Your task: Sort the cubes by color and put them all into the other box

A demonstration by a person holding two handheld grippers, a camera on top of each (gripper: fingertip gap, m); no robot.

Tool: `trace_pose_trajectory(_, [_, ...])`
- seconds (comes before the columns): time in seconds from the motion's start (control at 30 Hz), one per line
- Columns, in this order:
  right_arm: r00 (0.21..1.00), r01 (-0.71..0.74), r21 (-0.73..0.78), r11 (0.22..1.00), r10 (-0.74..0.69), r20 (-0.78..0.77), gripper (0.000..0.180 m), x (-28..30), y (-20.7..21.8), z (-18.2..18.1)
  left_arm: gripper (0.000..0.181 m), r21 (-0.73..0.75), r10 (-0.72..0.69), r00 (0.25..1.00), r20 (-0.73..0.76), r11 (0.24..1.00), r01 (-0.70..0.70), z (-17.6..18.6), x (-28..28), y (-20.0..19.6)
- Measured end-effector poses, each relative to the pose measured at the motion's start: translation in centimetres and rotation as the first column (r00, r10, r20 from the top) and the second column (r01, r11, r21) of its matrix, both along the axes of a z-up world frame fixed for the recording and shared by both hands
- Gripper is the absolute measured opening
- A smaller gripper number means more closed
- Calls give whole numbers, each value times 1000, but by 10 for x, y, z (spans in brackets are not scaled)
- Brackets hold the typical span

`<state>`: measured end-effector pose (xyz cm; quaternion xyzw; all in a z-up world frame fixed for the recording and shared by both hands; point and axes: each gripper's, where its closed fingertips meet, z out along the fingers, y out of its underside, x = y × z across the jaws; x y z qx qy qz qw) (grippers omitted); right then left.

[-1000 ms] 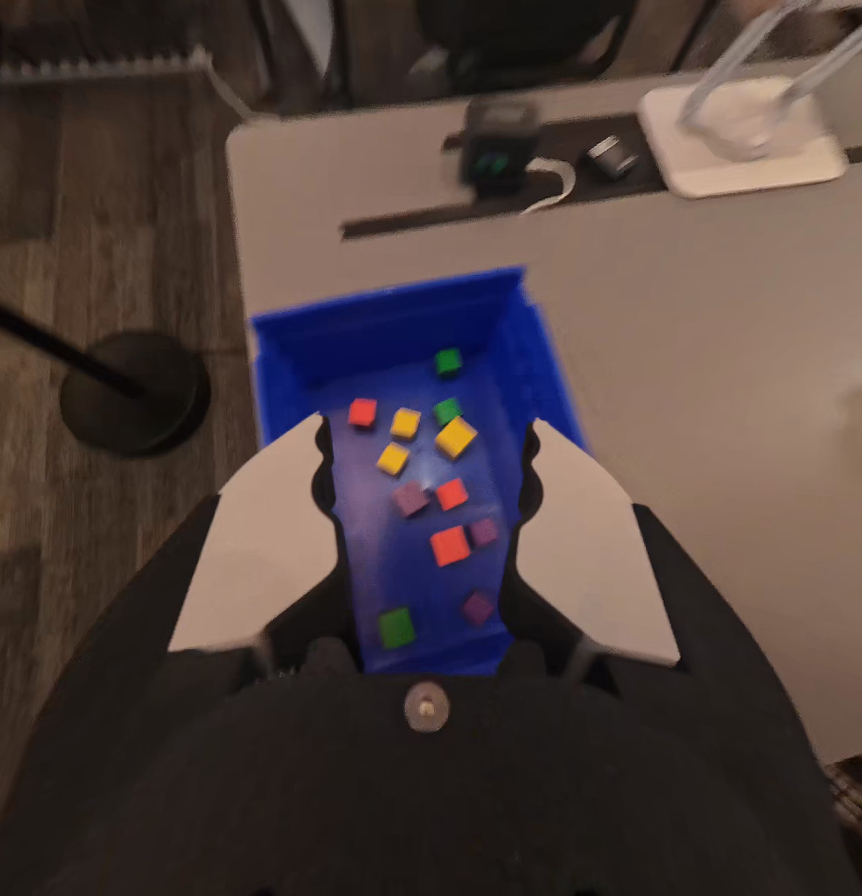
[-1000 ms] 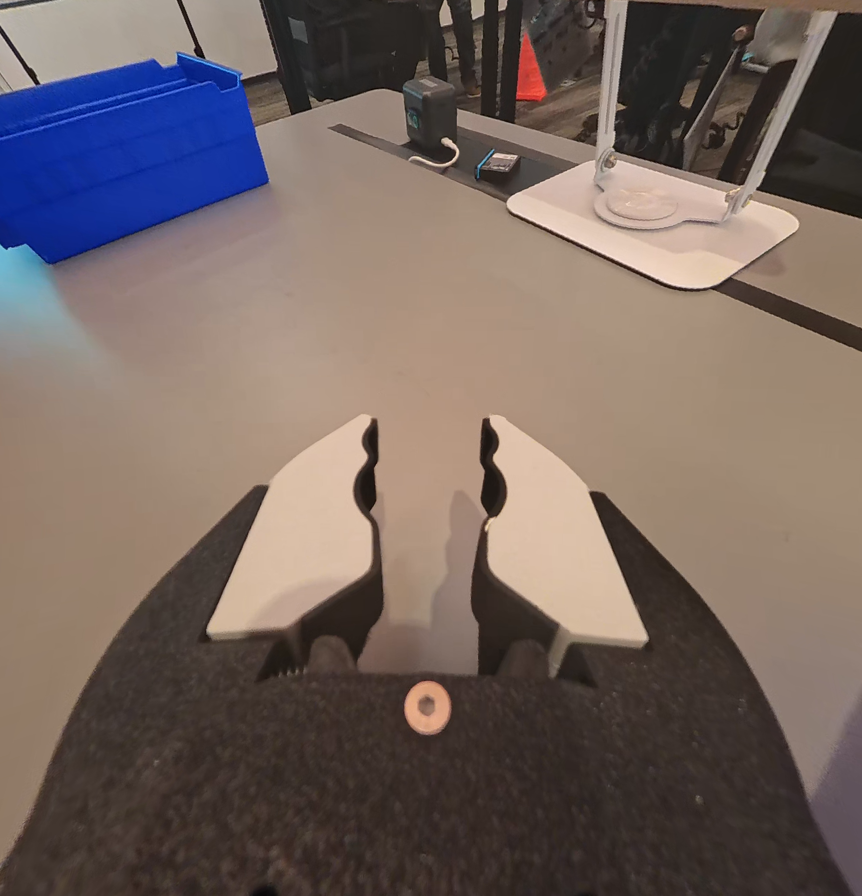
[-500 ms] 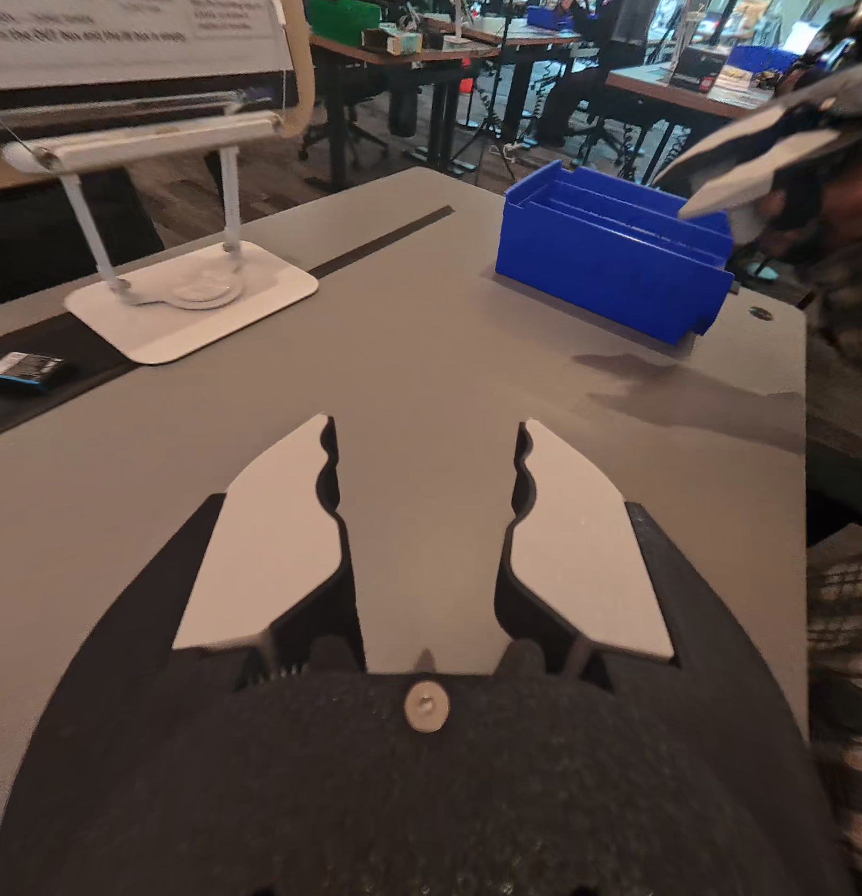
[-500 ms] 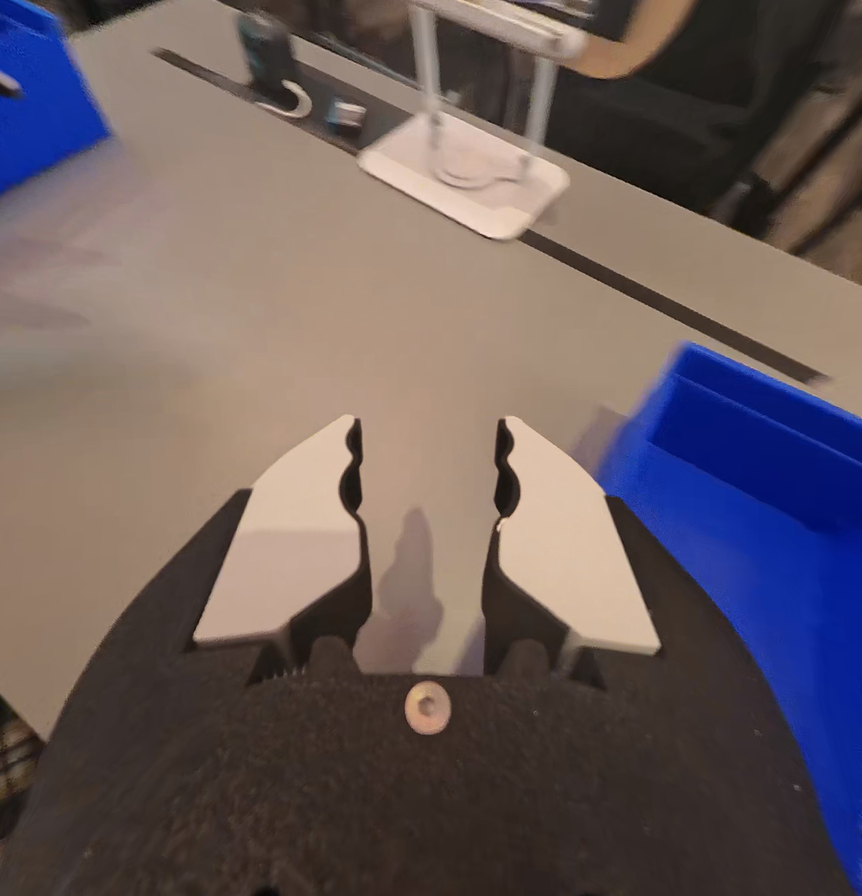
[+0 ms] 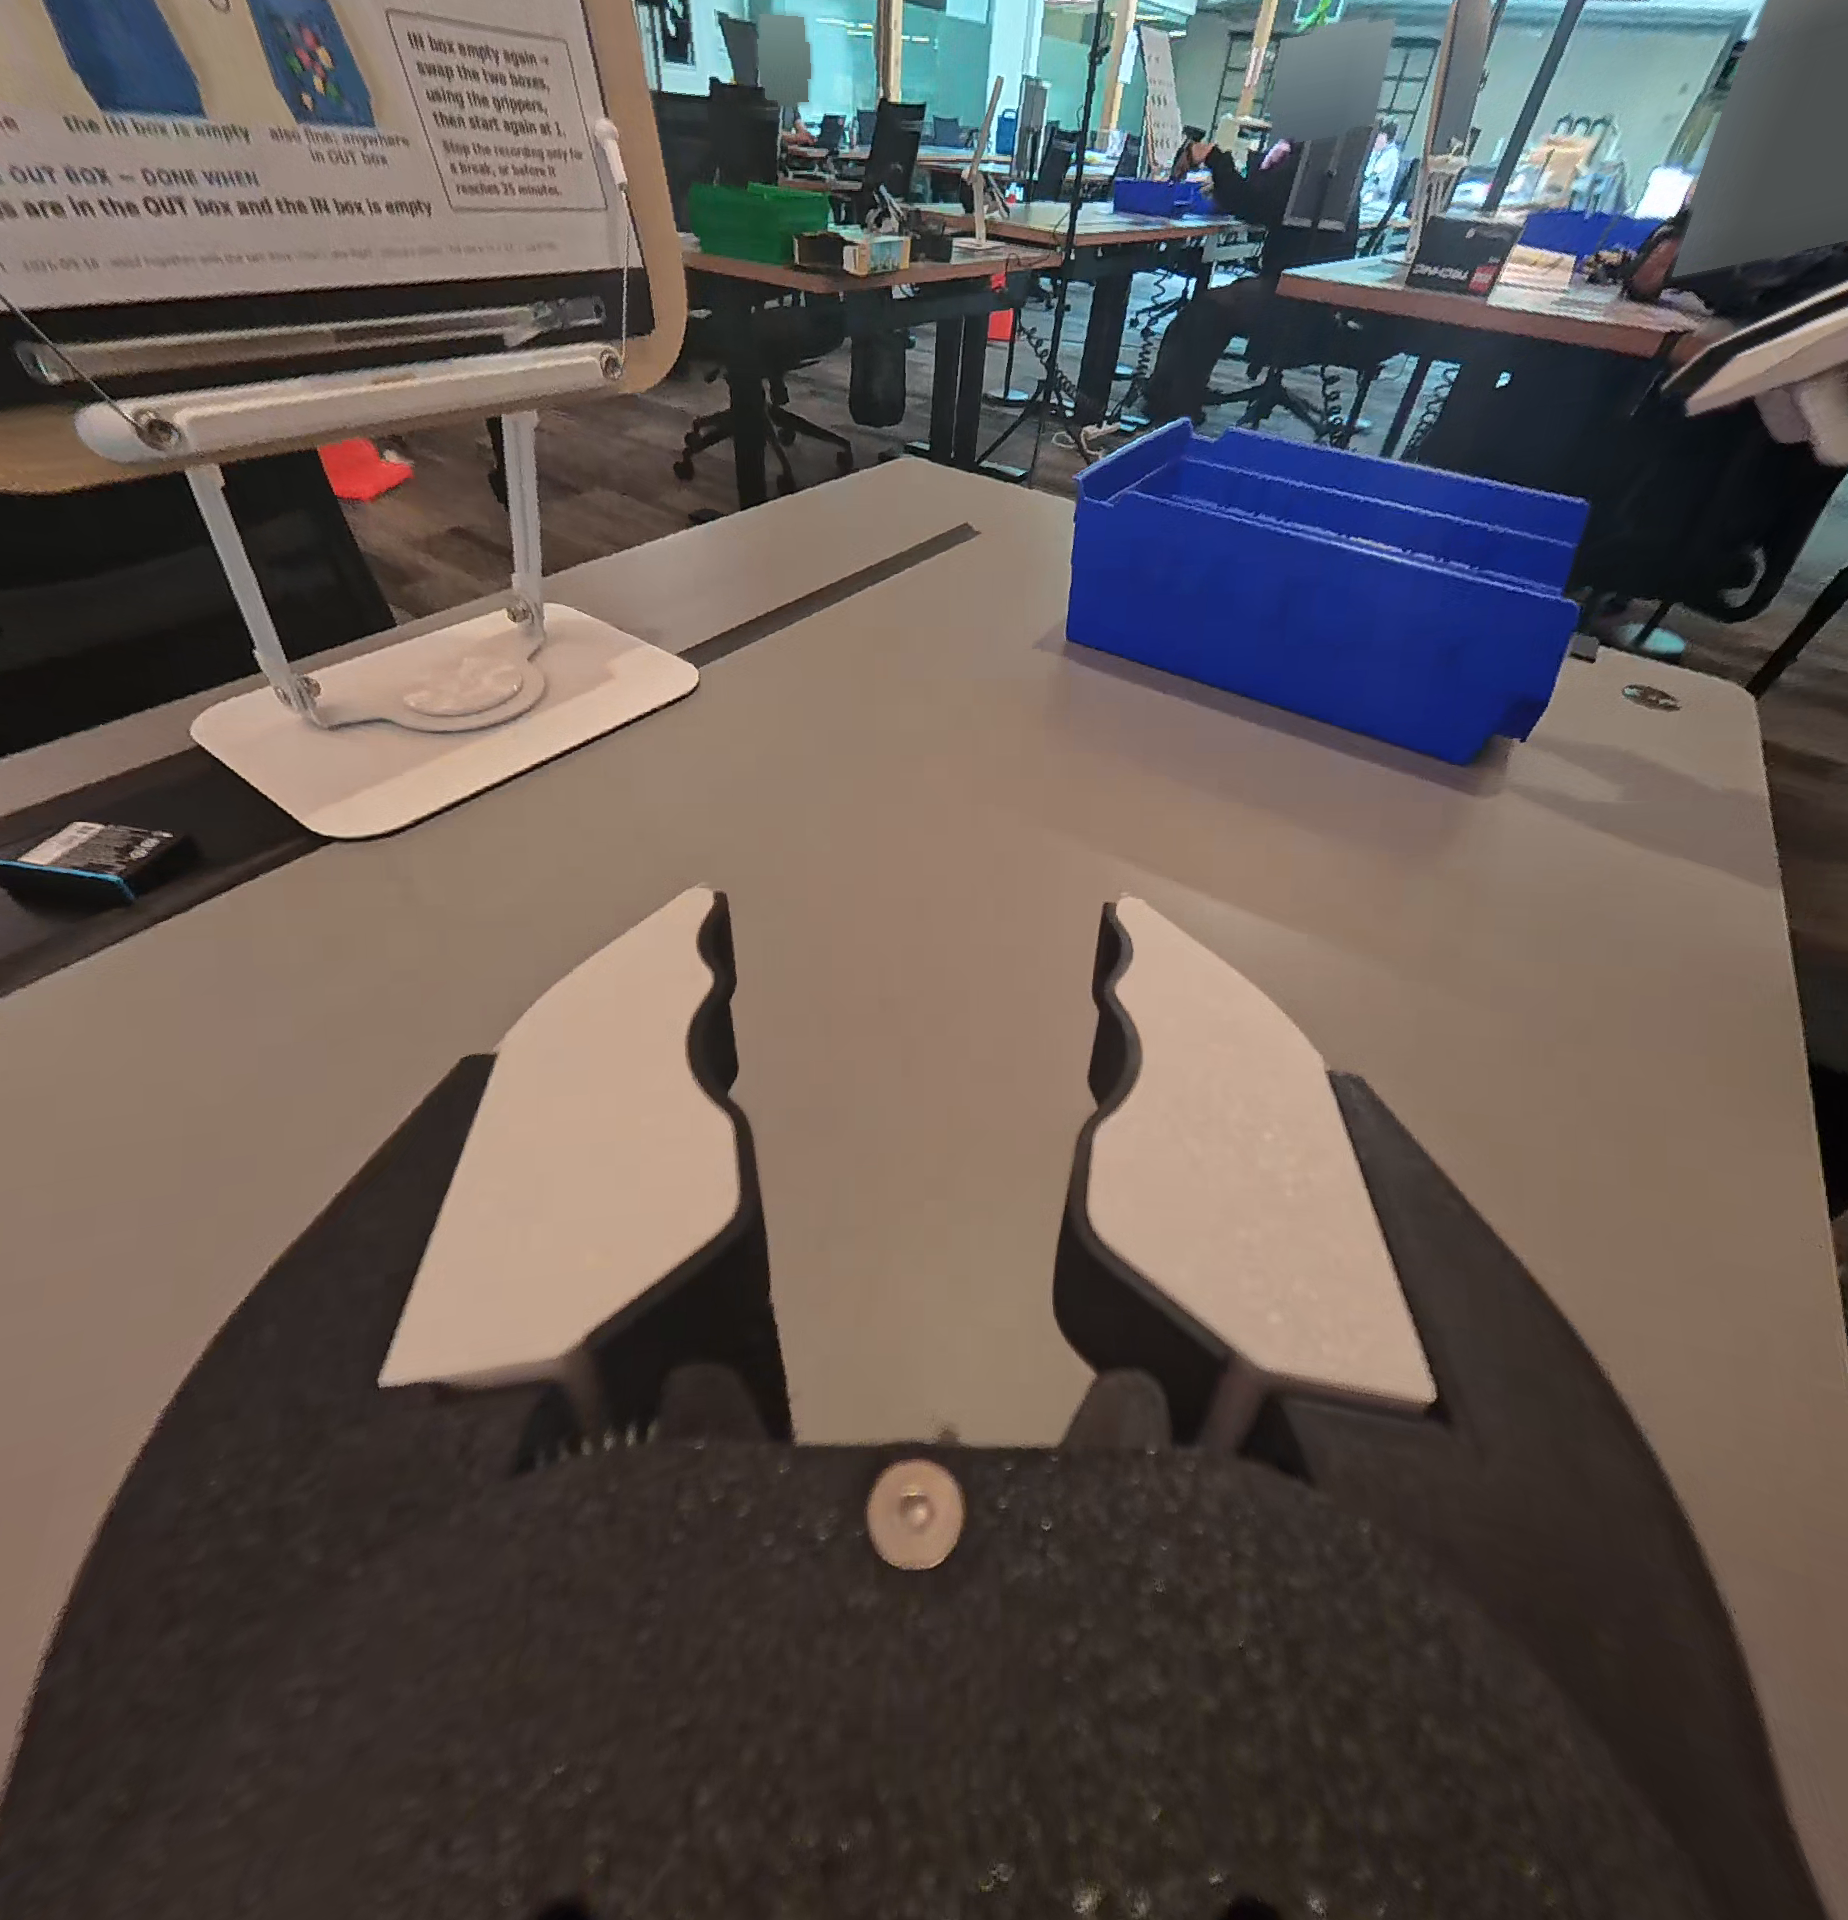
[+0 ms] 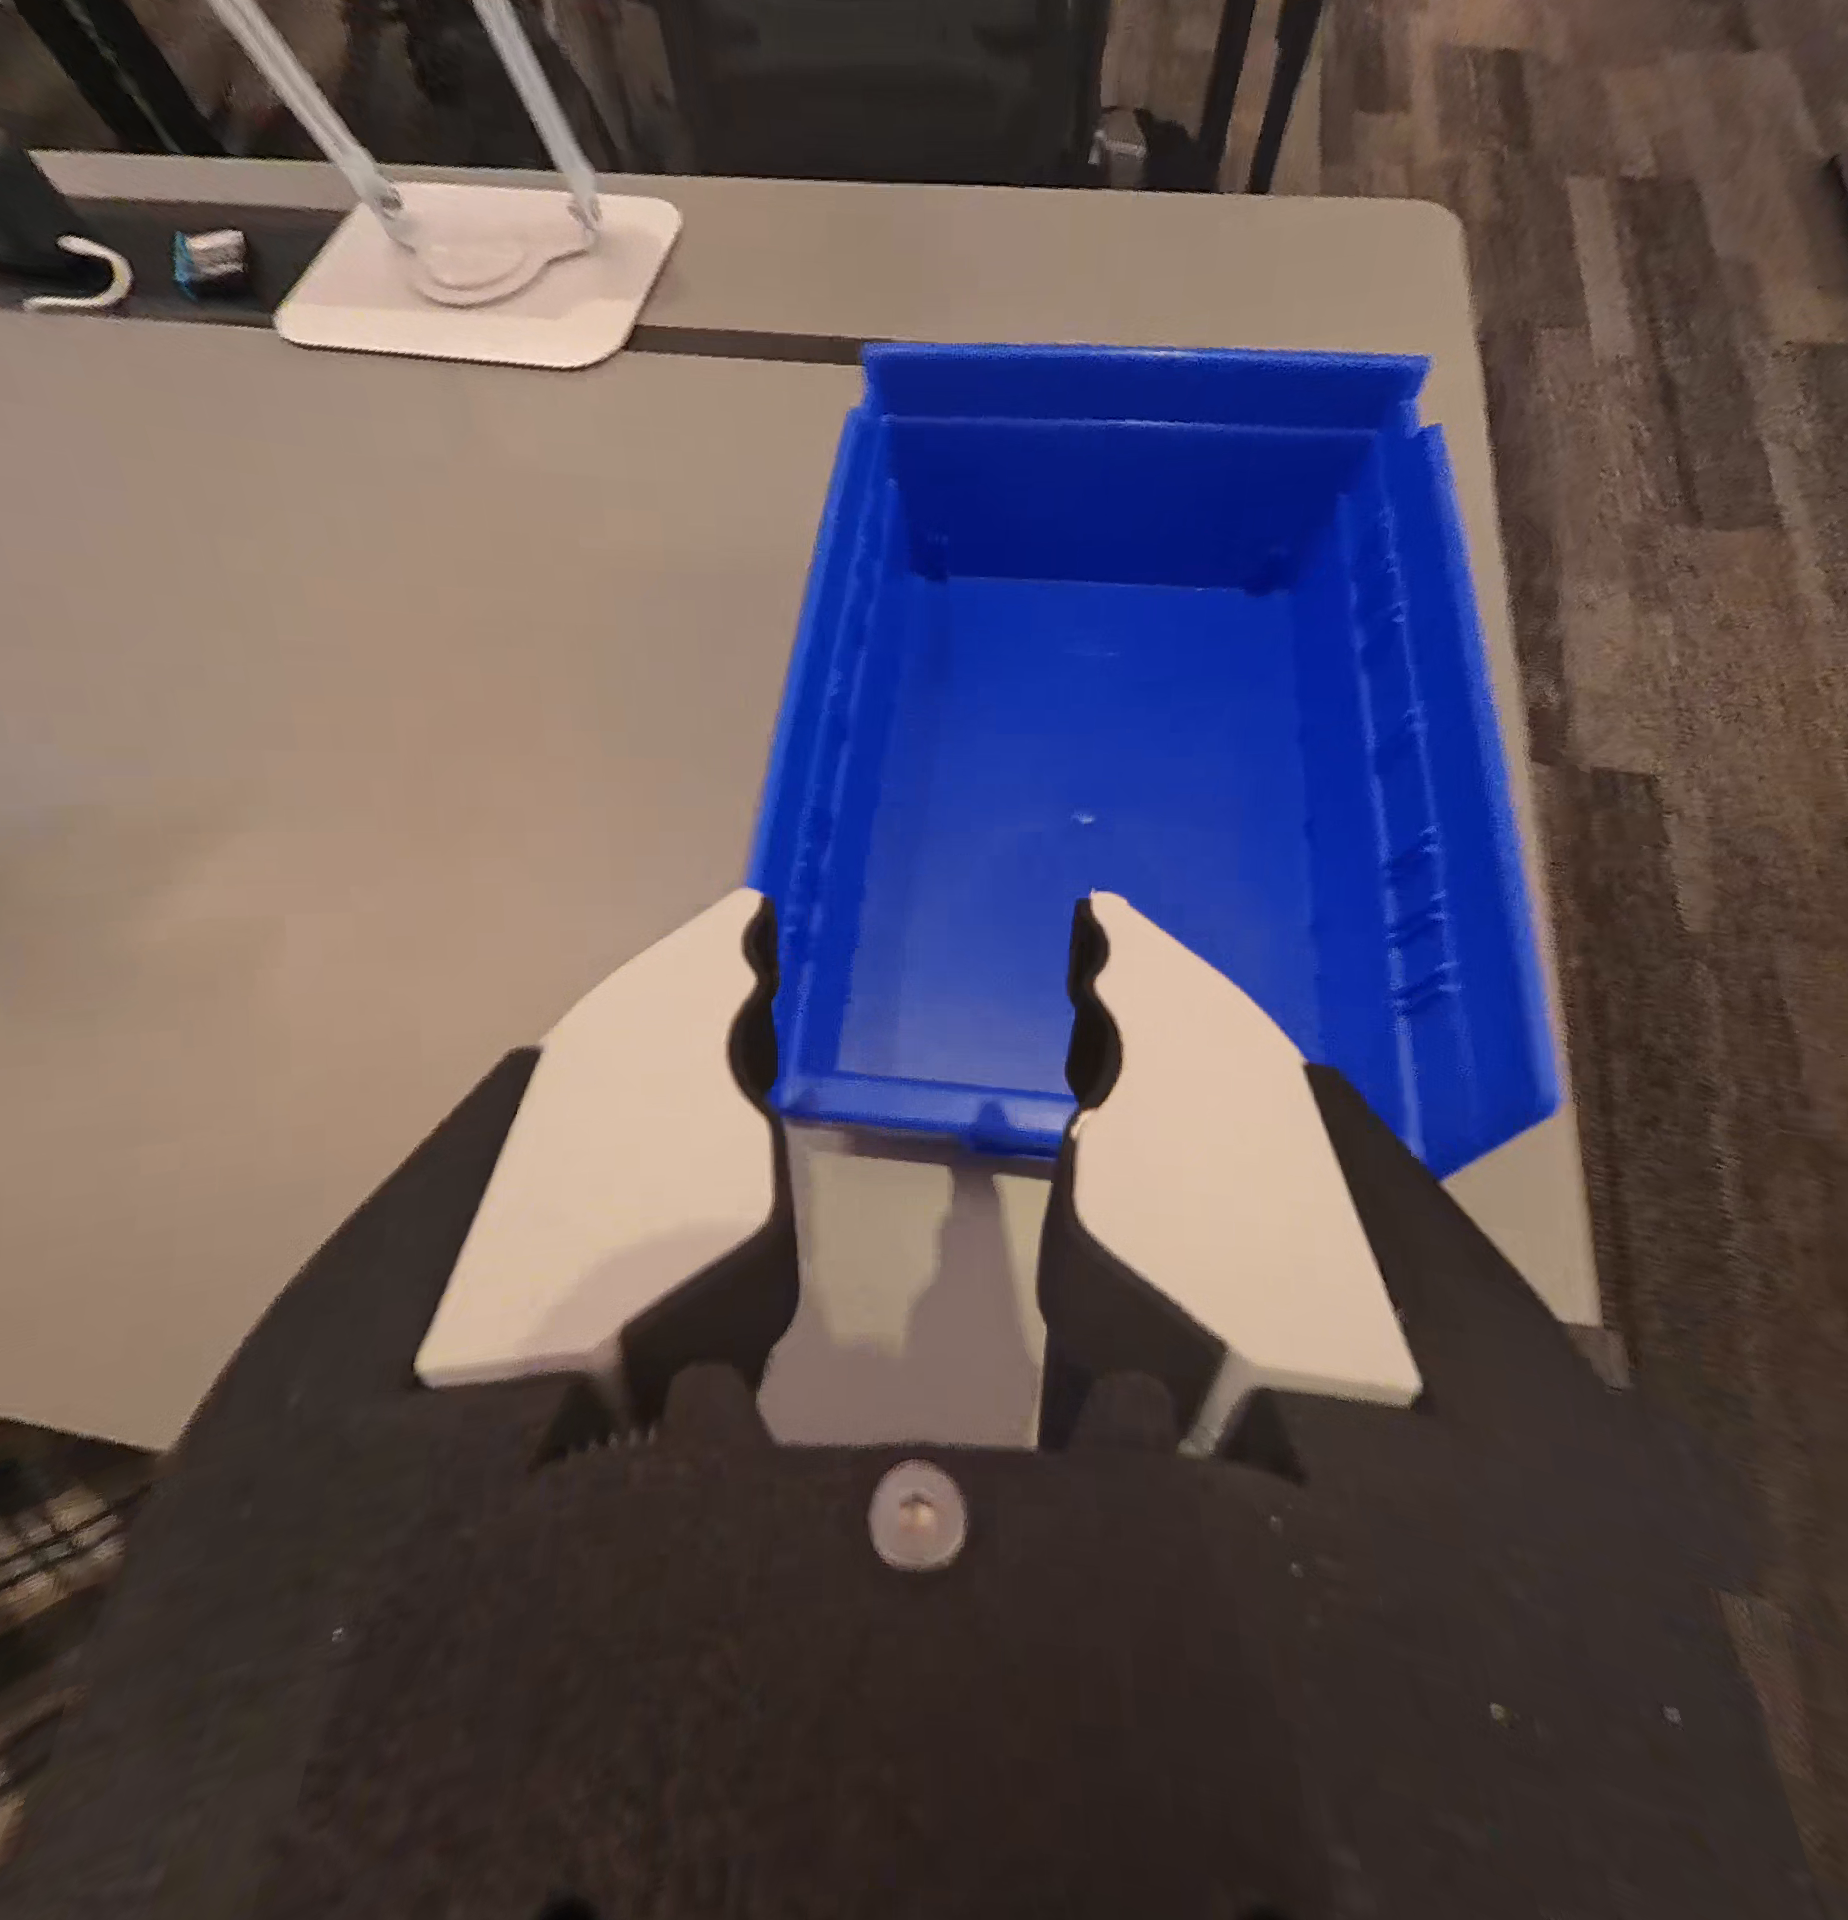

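An empty blue box (image 6: 1107, 748) sits at the right end of the grey table (image 6: 380, 727). My right gripper (image 6: 925, 914) hovers open and empty above the box's near left corner. In the left wrist view the same blue box (image 5: 1315, 603) stands far right on the table (image 5: 899, 831), and my left gripper (image 5: 915, 904) is open and empty low over the bare table middle. The right gripper's fingers (image 5: 1782, 348) show at the upper right edge above the box. No cubes are in view; the other box is out of view.
A white stand base (image 5: 442, 717) holding a sign board (image 5: 276, 135) sits at the back of the table, also in the right wrist view (image 6: 484, 281). A small black-and-blue pack (image 5: 89, 862) lies on a dark strip. The table's right edge (image 6: 1502, 727) drops to the floor.
My left gripper swung away from the box of cubes to face across the table. My right gripper moved right and tilted down over the empty blue box. Both stayed open.
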<state>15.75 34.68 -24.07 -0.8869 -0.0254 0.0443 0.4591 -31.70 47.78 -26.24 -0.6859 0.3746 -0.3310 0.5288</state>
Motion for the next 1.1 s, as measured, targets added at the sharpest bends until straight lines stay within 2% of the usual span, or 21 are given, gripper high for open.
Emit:
trace_pose_trajectory(0.1, [998, -55, 35, 998, 56, -24, 53, -28, -10, -11, 65, 53, 54, 997, -47, 997, -51, 14, -19, -7])
trace_pose_trajectory(0.2, [994, -104, 55, 993, 106, -39, 53, -52, -15, -23, 64, 71, 135, 986, -97, 989, -129, 35, -59, -15])
trace_pose_trajectory(0.3, [987, -149, 59, 987, 152, -50, 54, -68, -12, -34, 64, 70, 240, 956, -167, 970, -231, 57, -123, -19])
trace_pose_trajectory(0.4, [978, -196, 57, 979, 200, -60, 54, -84, -7, -41, 62, 48, 341, 884, -321, 938, -344, 60, -203, -15])
trace_pose_trajectory(0.5, [968, -239, 50, 970, 242, -60, 54, -97, -2, -47, 60, -30, 358, 810, -465, 908, -419, 43, -269, -11])
trace_pose_trajectory(0.63, [959, -274, 50, 960, 277, -65, 54, -109, 4, -54, 60, -130, 315, 733, -603, 868, -480, 6, -318, -15])
trace_pose_trajectory(0.77, [950, -299, 38, 954, 301, -82, 54, -119, 7, -59, 59, -174, 268, 685, -678, 846, -504, -31, -337, -19])
trace_pose_trajectory(0.9, [944, -323, 33, 946, 324, -63, 54, -126, 9, -55, 60, -237, 205, 672, -711, 830, -504, -62, -344, -18])
trace_pose_trajectory(1.1, [942, -330, 25, 944, 331, -59, 53, -130, 9, -55, 59, -255, 195, 665, -721, 818, -516, -77, -348, -13])
